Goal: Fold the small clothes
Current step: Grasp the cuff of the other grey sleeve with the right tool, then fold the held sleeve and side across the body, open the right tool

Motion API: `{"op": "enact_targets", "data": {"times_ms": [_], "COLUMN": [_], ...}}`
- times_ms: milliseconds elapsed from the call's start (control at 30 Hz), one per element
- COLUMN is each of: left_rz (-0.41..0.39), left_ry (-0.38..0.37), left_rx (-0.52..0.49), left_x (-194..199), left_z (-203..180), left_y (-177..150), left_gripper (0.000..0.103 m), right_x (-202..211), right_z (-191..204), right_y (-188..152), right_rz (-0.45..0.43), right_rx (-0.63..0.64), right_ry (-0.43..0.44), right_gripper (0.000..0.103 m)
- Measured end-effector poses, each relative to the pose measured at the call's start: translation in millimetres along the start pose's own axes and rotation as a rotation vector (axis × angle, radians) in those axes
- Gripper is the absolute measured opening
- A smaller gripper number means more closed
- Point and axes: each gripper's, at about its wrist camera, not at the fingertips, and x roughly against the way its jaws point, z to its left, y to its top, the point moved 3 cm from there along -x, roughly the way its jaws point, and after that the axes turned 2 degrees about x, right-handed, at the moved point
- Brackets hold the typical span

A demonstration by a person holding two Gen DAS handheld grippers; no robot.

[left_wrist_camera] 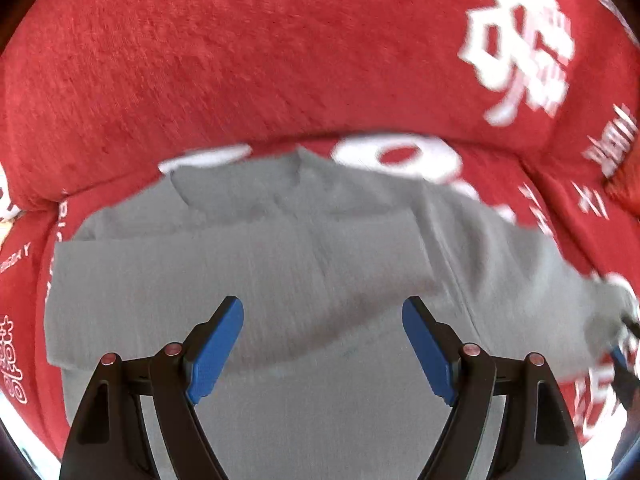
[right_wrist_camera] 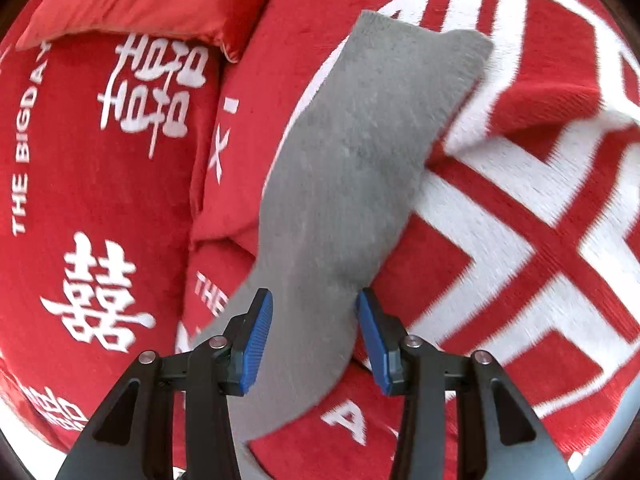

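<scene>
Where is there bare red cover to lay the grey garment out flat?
In the left wrist view, the grey garment fills the middle; bare red cover lies beyond its collar, left of the white characters. In the right wrist view, free cover sits left of the grey sleeve, though a red pillow crowds the top corner.

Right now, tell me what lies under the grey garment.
The grey garment lies spread on a red plush cover printed with white characters. A white printed ring disappears beneath its top edge. Whatever lies under its middle is covered.
</scene>
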Motion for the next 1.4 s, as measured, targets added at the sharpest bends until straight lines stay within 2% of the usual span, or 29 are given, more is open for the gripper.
{"op": "enact_targets", "data": {"times_ms": [67, 133, 167, 233, 400, 500, 600, 733, 800, 833, 900, 967, 1033, 1100, 1167, 1200, 1233, 1267, 1400], "left_rz": [0.023, 0.084, 0.094, 0.04, 0.082, 0.053, 0.029, 0.01, 0.021, 0.029, 0.033, 0.029, 0.037, 0.059, 0.082, 0.093, 0.099, 0.103, 0.102], "left_ry": [0.01, 0.017, 0.023, 0.039, -0.014, -0.018, -0.029, -0.008, 0.011, 0.015, 0.0, -0.009, -0.01, -0.015, -0.022, -0.027, -0.031, -0.034, -0.051], "left_rx": [0.006, -0.024, -0.043, -0.073, -0.062, -0.065, -0.047, -0.008, 0.015, 0.031, 0.052, 0.048, 0.034, 0.031, 0.03, 0.03, 0.029, 0.027, -0.008], "left_x": [-14, -32, -36, -31, -23, -9, 7, 21, 27, 31, 40, 42, 42, 35, 29, 26, 24, 24, 28], "left_z": [1, -5, -8, -13, -7, 7, 27, 68, 87, 99, 115, 120, 124, 123, 120, 116, 113, 108, 86], "left_y": [4, 0, -4, -9, -8, -7, -7, -7, -9, -13, -19, -24, -30, -35, -42, -45, -46, -48, -51], "left_gripper": [0.083, 0.083, 0.083, 0.083, 0.083, 0.083, 0.083, 0.083, 0.083, 0.083, 0.083, 0.083, 0.083, 0.083, 0.083, 0.083, 0.083, 0.083, 0.083], "right_x": [-3, -8, -9, -12, -13, -19, -29, -52, -68, -74, -90, -98, -92, -72, -45, -36, -25, -19, -18], "right_z": [1, -1, -2, -1, 25, 60, 116, 205, 244, 250, 254, 239, 213, 186, 155, 144, 128, 115, 72], "right_y": [1, 1, 1, -2, -13, -23, -43, -97, -140, -154, -180, -185, -174, -155, -130, -119, -105, -94, -57], "right_rz": [0.016, 0.043, 0.055, 0.077, 0.124, 0.168, 0.239, 0.371, 0.449, 0.466, 0.488, 0.459, 0.394, 0.308, 0.208, 0.175, 0.139, 0.116, 0.071], "right_rx": [-0.031, -0.056, -0.064, -0.072, -0.064, 0.003, 0.121, 0.386, 0.534, 0.558, 0.569, 0.544, 0.503, 0.471, 0.439, 0.415, 0.368, 0.316, 0.075], "right_ry": [0.04, 0.088, 0.103, 0.143, 0.31, 0.388, 0.473, 0.519, 0.5, 0.489, 0.418, 0.3, 0.18, 0.095, -0.018, -0.055, -0.088, -0.099, -0.039], "right_gripper": [0.042, 0.019, 0.017, 0.009, 0.006, 0.006, 0.004, 0.004, 0.004, 0.004, 0.005, 0.006, 0.007, 0.01, 0.027, 0.045, 0.055, 0.055, 0.055]}}
